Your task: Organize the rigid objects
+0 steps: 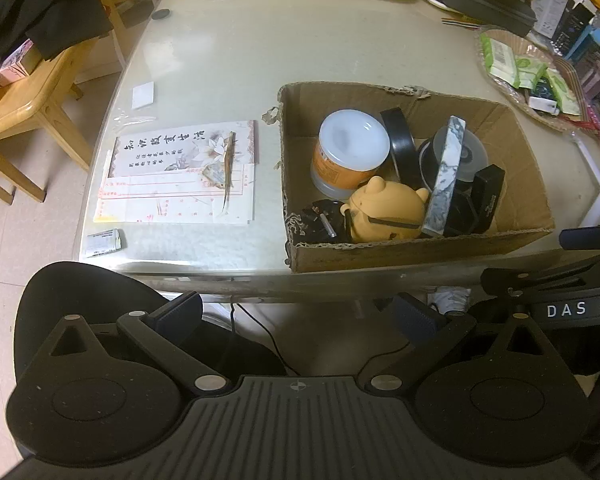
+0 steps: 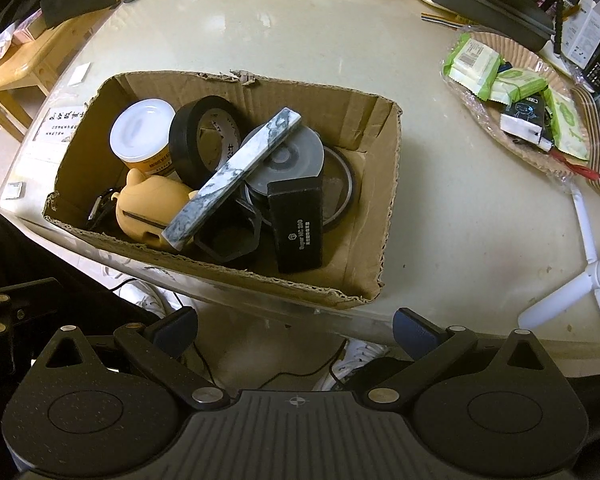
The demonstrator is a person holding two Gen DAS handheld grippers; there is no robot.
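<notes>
Both hand-held grippers, left point(image 1: 300, 314) and right point(image 2: 296, 330), spread wide, empty, below table edge; cardboard box point(image 2: 364, 184) ahead.

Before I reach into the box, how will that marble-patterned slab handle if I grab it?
The marble-patterned slab looks rigid and probably heavy for its size. It lies tilted across the yellow bear-shaped container and the disc case, so lifting one end may make it slide. Its faces look smooth, likely slippery. Both grippers, left and right, are open.
</notes>
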